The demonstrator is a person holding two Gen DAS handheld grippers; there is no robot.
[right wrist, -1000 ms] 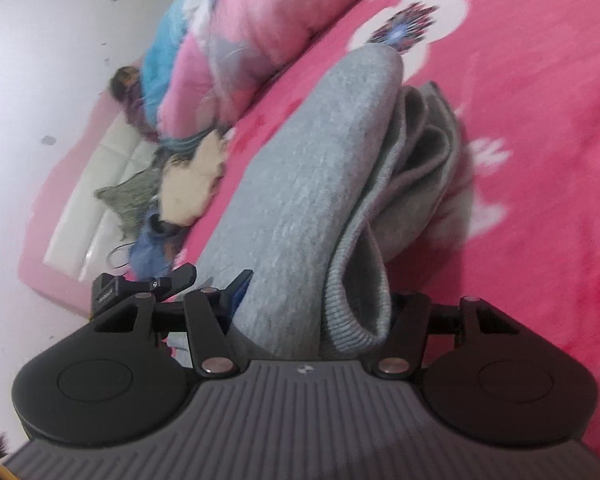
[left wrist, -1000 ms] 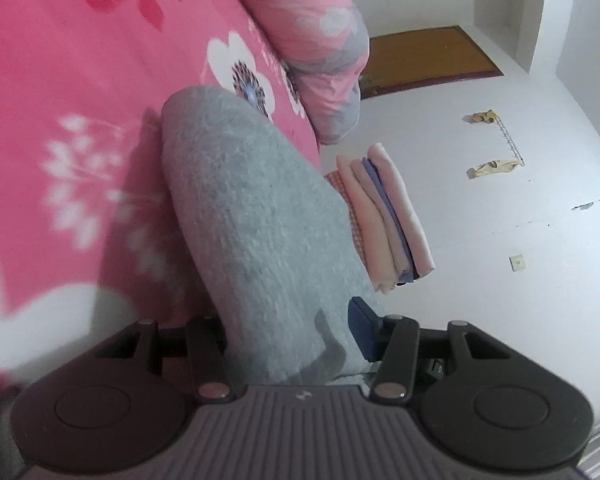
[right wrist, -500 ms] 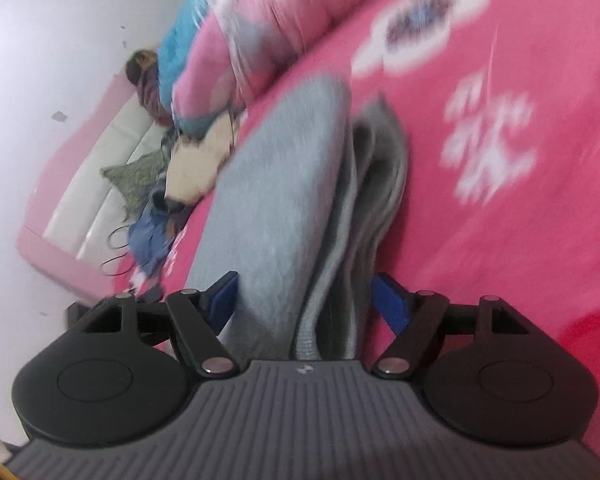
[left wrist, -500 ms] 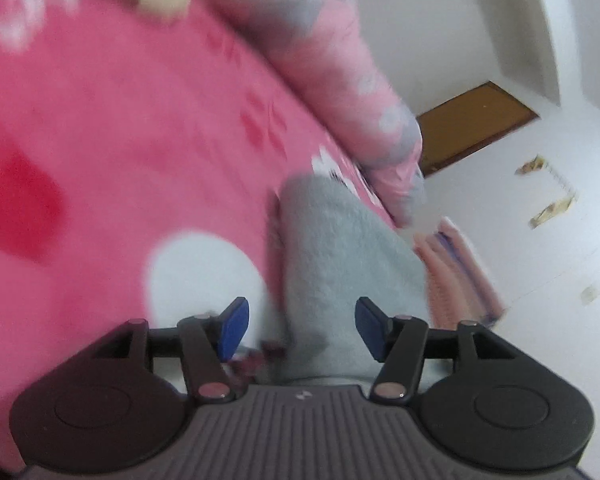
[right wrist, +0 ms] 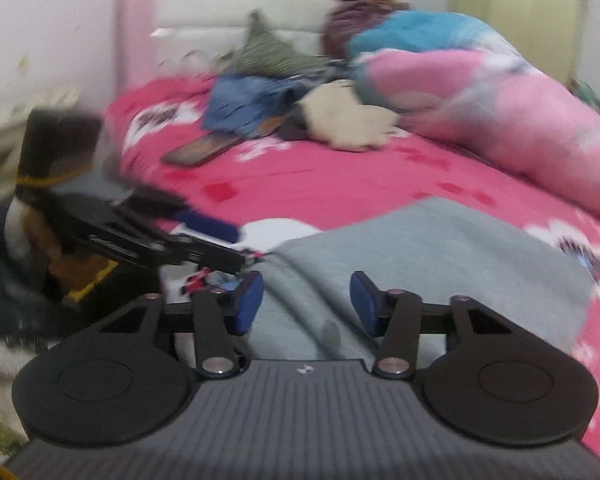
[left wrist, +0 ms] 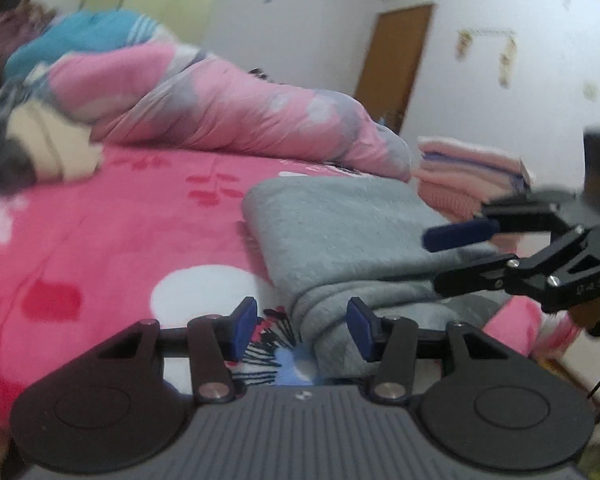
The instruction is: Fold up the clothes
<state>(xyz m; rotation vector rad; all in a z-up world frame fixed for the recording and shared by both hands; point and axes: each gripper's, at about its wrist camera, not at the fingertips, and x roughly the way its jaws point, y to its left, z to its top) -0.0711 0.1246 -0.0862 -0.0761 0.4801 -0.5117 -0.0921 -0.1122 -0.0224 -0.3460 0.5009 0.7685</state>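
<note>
1. Two grippers sit at the near edge of one grey garment (left wrist: pixel 332 224), which lies folded into a thick flat bundle on the pink floral bedspread (left wrist: pixel 100 240), near the bed's edge.
2. Left gripper (left wrist: pixel 302 330): jaws spread; the blue pads stand either side of the bundle's near corner without pressing it. Right gripper (right wrist: pixel 304 300): jaws likewise spread, cloth lying between the pads, nothing pinched.
3. Handling, judged: fleecy knit, soft and limp, several layers thick. It should sag and slump if lifted by one point, and the layers may slide apart. Light, not fragile; the nap likely gives the pads good friction.
4. Where to hold, judged: the rounded folded edge at the near corners, one gripper each side, pinching all layers together rather than the top one alone.
5. Stage: the bundle fits either a finished fold just set down or one awaiting a further fold; I cannot tell which.
6. Hard to read: both views are motion-blurred. The bundle's underside and layer count are hidden. A folded pink stack (left wrist: pixel 468 172) sits beyond; the loose heap (right wrist: pixel 268 92) by the headboard is too smeared to sort into items.
</note>
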